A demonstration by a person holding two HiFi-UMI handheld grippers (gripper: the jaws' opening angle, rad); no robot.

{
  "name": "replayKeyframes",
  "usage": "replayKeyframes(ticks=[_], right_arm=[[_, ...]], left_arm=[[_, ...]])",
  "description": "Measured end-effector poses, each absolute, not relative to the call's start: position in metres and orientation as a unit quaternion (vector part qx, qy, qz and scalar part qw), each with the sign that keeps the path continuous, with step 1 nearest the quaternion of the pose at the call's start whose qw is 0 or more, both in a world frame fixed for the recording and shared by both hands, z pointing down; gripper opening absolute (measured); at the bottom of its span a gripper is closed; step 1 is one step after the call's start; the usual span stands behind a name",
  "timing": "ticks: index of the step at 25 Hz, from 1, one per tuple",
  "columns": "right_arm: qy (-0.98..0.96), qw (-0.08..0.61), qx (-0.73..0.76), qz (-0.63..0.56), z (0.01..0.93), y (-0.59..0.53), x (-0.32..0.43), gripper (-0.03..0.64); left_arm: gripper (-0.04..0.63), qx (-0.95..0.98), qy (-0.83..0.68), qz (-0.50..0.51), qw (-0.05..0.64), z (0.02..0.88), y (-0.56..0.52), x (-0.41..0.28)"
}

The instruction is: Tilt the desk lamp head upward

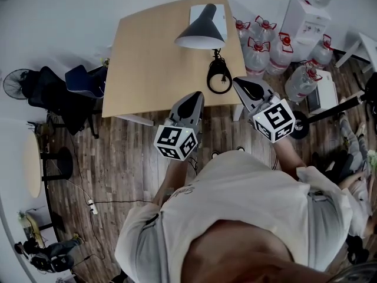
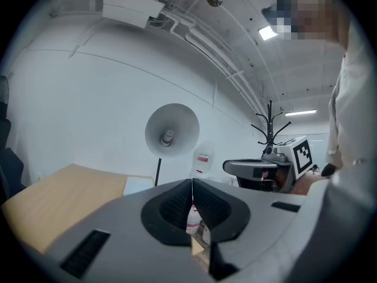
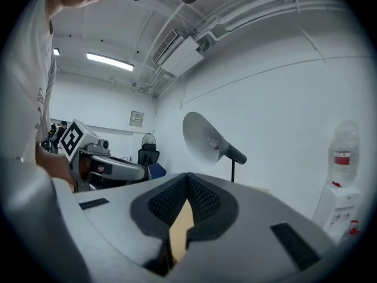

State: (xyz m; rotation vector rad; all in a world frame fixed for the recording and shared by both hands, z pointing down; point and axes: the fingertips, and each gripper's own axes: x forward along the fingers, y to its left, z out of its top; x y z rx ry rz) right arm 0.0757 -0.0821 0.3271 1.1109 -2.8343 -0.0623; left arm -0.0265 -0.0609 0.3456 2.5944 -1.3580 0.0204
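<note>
A grey desk lamp stands on the wooden table (image 1: 147, 58); its cone head (image 1: 201, 29) faces down toward me, and its round black base (image 1: 219, 78) sits near the table's front edge. In the left gripper view the lamp head (image 2: 171, 131) shows its open mouth and bulb above the jaws. The right gripper view has the lamp head (image 3: 202, 138) from the side, on its thin stem. My left gripper (image 1: 191, 104) and right gripper (image 1: 245, 87) hover short of the table's front edge. Both are shut, jaw tips touching, and hold nothing.
A white sheet (image 1: 211, 16) lies on the table behind the lamp. Several water bottles (image 1: 259, 49) and a white dispenser (image 1: 306, 16) stand right of the table. A dark chair (image 1: 65, 90) and fan (image 1: 15, 82) are at the left. Wooden floor lies below.
</note>
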Motion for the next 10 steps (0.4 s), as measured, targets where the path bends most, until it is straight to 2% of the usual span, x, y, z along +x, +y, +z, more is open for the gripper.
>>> replayKeyframes(ticks=[10], right_arm=[[-0.931,0.055,0.360,-0.009,0.342,-0.086,0.076,-0.006]], left_arm=[[0.015,0.879,-0.459,0.027,0.128,0.369,-0.068,-0.026]])
